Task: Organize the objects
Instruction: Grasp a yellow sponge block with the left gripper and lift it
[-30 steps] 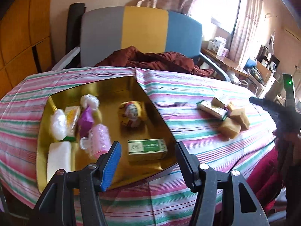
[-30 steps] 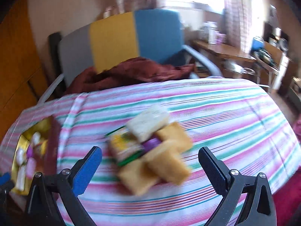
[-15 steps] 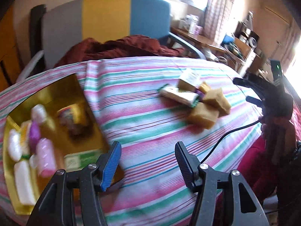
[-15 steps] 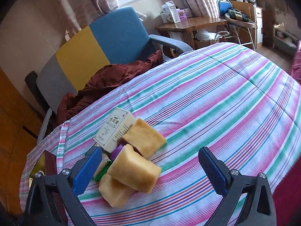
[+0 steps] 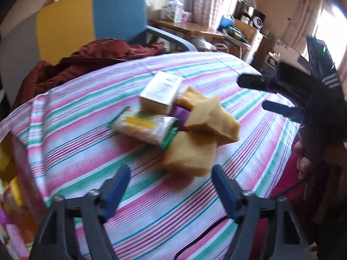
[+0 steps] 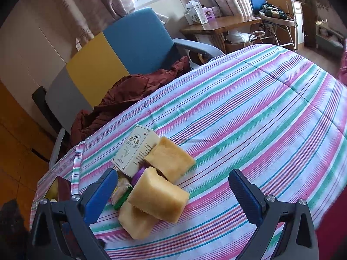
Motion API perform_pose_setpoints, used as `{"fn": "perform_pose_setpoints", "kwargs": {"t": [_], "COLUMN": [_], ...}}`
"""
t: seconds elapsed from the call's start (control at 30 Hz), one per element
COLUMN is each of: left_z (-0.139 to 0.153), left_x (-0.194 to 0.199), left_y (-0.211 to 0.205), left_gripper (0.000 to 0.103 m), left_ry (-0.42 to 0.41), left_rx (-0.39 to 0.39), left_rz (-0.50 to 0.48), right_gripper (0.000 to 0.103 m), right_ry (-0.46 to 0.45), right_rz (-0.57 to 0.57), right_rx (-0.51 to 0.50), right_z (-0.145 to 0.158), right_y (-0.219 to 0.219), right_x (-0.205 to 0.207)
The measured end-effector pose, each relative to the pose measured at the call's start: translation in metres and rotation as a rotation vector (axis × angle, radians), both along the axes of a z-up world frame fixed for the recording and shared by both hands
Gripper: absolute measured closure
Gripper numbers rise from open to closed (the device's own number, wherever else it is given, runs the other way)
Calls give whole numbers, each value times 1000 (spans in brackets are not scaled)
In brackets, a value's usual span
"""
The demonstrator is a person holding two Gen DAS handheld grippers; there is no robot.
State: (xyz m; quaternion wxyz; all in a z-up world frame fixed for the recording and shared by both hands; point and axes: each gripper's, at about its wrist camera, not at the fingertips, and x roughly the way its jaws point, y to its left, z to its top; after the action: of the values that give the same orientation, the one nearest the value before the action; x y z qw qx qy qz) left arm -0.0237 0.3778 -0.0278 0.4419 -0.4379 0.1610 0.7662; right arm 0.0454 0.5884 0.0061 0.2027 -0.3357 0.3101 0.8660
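Observation:
A pile lies on the striped tablecloth [image 5: 86, 143]: a cream box [image 5: 161, 91] with printed text, a green-edged snack packet [image 5: 145, 127], three yellow sponge blocks [image 5: 190, 156] and a small purple item [image 5: 181, 113] under them. My left gripper [image 5: 170, 173] hovers just short of the nearest sponge block; its jaws are opening and nothing is between them. In the right wrist view the same pile [image 6: 158, 195] sits between and ahead of the pads of my right gripper [image 6: 172, 174]. That gripper stands wide open and touches nothing.
A gold tray [image 5: 6, 162] with small items shows at the left edge. Behind the table stands a grey, yellow and blue chair [image 6: 121, 49] with a dark red cloth [image 6: 130, 93] on it. A black cable [image 5: 206, 238] hangs at the near edge.
The left wrist view has swung right from the gold tray to the pile, and the left jaws have spread wider. The right gripper came closer to the pile, then held still.

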Motion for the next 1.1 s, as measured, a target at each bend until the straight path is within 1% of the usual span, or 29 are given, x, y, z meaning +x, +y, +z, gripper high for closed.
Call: {"fn": "perform_pose_setpoints", "kwargs": {"t": [0.13,0.33,0.4,0.43,0.47,0.5,0.57,0.6,0.67,0.9,1.0,1.07,1.1], "left_z": [-13,-32,-38,-40,-42,-45,-45,-44,-43,-44,-48,-49,-47], "left_x": [-1,-8,-12,-14,-16,-17,-13,-9,-7,1,4,6,10], "left_y": [23,49,51,50,49,46,38,33,22,-40,-54,-53,-54], "left_gripper": [20,20,20,23,33,37,40,40,41,41,41,42,42], "left_ry": [-16,-21,-33,-45,-66,-105,-100,-84,-77,-56,-56,-60,-43], "left_rx": [-30,-80,-69,-59,-42,-13,9,11,17,60,74,77,71], "left_rz": [-37,-45,-40,-40,-37,-39,-38,-46,-45,27,41,47,45], "right_gripper": [0,0,0,0,0,0,0,0,0,0,0,0,0], "right_ry": [6,6,5,4,3,3,1,-1,-12,-43,-55,-68,-74], "right_rz": [-13,-16,-16,-15,-14,-14,-12,-12,-13,-16,-18,-22,-26], "right_rx": [-15,-35,-40,-42,-44,-48,-53,-52,-46,-33,-24,-19,-19], "right_z": [-2,-4,-5,-5,-6,-6,-7,-7,-8,-11,-11,-12,-12], "right_y": [3,6,7,7,8,8,8,8,8,7,6,7,7], "right_x": [2,1,1,1,0,1,0,0,-1,-3,-4,-5,-5]}}
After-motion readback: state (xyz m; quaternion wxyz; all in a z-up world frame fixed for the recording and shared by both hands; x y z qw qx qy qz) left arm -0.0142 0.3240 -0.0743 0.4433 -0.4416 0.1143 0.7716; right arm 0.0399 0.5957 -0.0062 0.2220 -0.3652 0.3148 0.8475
